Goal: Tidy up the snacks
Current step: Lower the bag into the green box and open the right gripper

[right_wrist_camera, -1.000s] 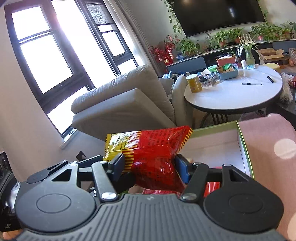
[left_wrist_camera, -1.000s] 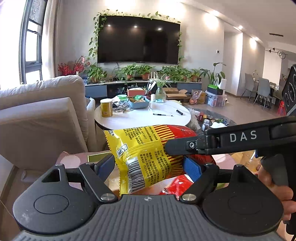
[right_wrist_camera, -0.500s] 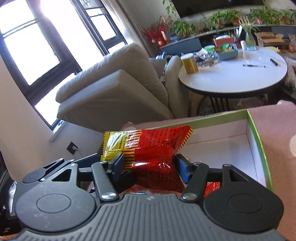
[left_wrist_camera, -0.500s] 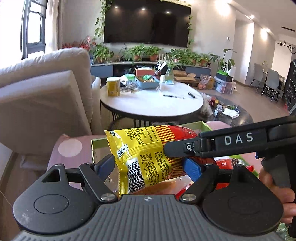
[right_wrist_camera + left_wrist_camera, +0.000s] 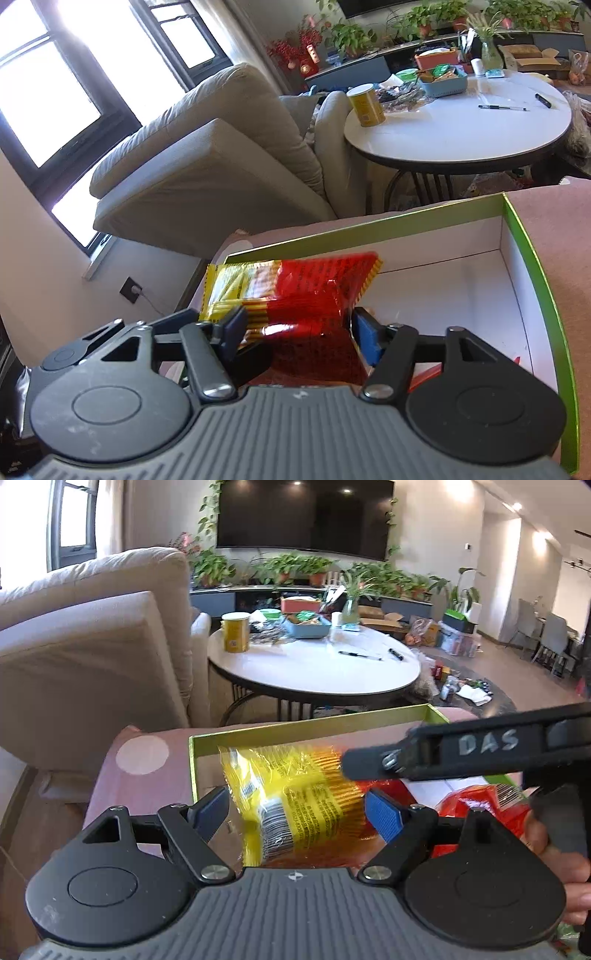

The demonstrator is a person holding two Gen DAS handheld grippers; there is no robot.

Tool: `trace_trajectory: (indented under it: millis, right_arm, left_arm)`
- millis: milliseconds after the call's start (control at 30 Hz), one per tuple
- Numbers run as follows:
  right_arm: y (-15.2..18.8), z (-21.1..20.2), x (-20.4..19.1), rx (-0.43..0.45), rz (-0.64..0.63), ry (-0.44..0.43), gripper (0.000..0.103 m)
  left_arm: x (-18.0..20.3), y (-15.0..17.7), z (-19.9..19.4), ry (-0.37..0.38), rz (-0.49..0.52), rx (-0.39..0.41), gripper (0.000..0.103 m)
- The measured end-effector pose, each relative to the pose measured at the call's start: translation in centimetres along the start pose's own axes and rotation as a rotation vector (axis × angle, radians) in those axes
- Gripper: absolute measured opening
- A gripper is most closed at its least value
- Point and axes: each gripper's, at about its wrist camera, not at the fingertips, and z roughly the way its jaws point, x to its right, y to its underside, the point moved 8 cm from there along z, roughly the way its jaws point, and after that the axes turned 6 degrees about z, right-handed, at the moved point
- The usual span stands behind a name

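Observation:
A yellow and red snack bag (image 5: 295, 797) hangs over the green-rimmed white box (image 5: 295, 731). My right gripper (image 5: 295, 328) is shut on the bag (image 5: 306, 295), its finger (image 5: 369, 764) crossing the left wrist view. My left gripper (image 5: 295, 808) stands open around the bag's yellow end, its blue pads apart from the wrapper. The box (image 5: 532, 258) sits on a pink dotted cloth (image 5: 144, 760). More red snack packs (image 5: 480, 805) lie in the box at the right.
A grey sofa (image 5: 92, 646) stands at the left. A round white table (image 5: 314, 664) with a yellow can (image 5: 235, 632), a blue tray and pens stands beyond the box. Clutter lies on the floor at the right.
Both grippers have dropped with the bag down over the box. My left gripper's fingers have opened off the bag. The right gripper still holds it.

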Motion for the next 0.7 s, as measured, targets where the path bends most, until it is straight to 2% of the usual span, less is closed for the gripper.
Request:
trace_trajectory:
  millis: [100,600,700]
  right_arm:
    - [0.0,-0.8,0.1,0.027,-0.011,0.016,0.069]
    - [1.2,-6.8,-2.3,0.086,-0.079,-0.042,0.069]
    - [2.1,-8.3,-2.5,0.091,-0.089,-0.056,0.069]
  left_arm:
    - [0.2,0.3,-0.6,0.004,0.008,0.003,0.079]
    - [2.8,0.4,-6.3,0.023,0.014,0.078,0.08]
    - [3.6,1.0,-7.5,0.04,0.011,0.094,0.083]
